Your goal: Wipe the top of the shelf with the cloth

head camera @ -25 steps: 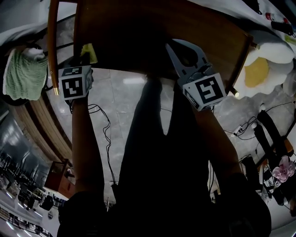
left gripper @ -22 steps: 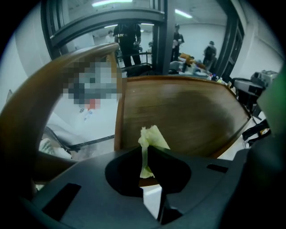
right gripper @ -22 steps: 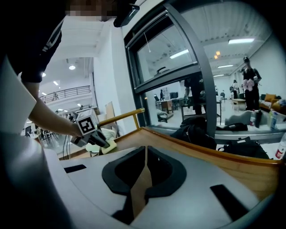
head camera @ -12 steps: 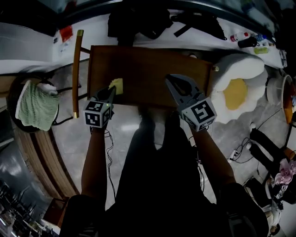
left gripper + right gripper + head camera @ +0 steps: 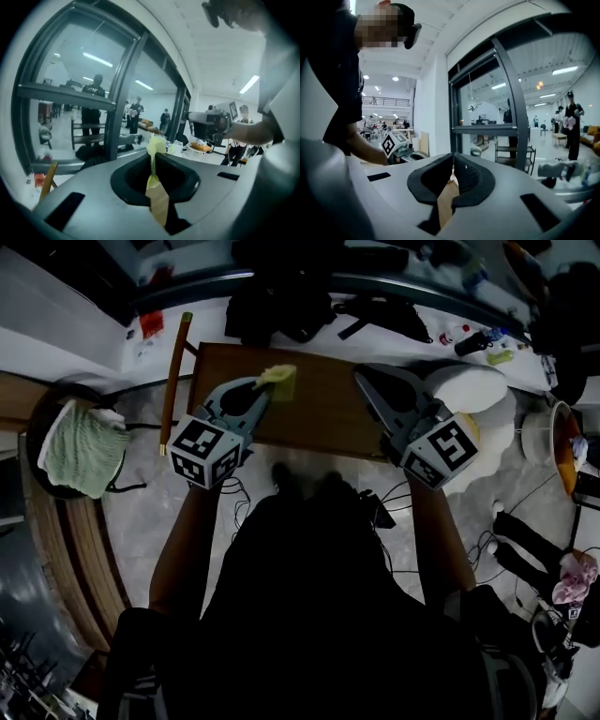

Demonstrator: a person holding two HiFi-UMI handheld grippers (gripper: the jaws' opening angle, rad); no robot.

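Observation:
The shelf top (image 5: 319,418) is a brown wooden board below me in the head view. My left gripper (image 5: 267,383) is shut on a small yellow cloth (image 5: 280,379), which shows over the board's far left part. In the left gripper view the cloth (image 5: 156,144) sticks up as a thin strip pinched between the jaws of the left gripper (image 5: 152,157). My right gripper (image 5: 367,377) shows over the board's right part, shut with nothing in it. In the right gripper view the right gripper (image 5: 453,161) has its dark pads pressed together. Both gripper views look out level across the room.
A green towel (image 5: 80,448) lies on a round stand at the left, with a wooden pole (image 5: 175,371) beside the shelf. A white and yellow cushion (image 5: 469,390) sits right of the shelf. Dark bags (image 5: 281,296) lie behind it, and cables (image 5: 487,540) run over the floor.
Both grippers have come up closer to the head camera. The left one has carried the cloth from the board's near left edge towards its far side and to the right.

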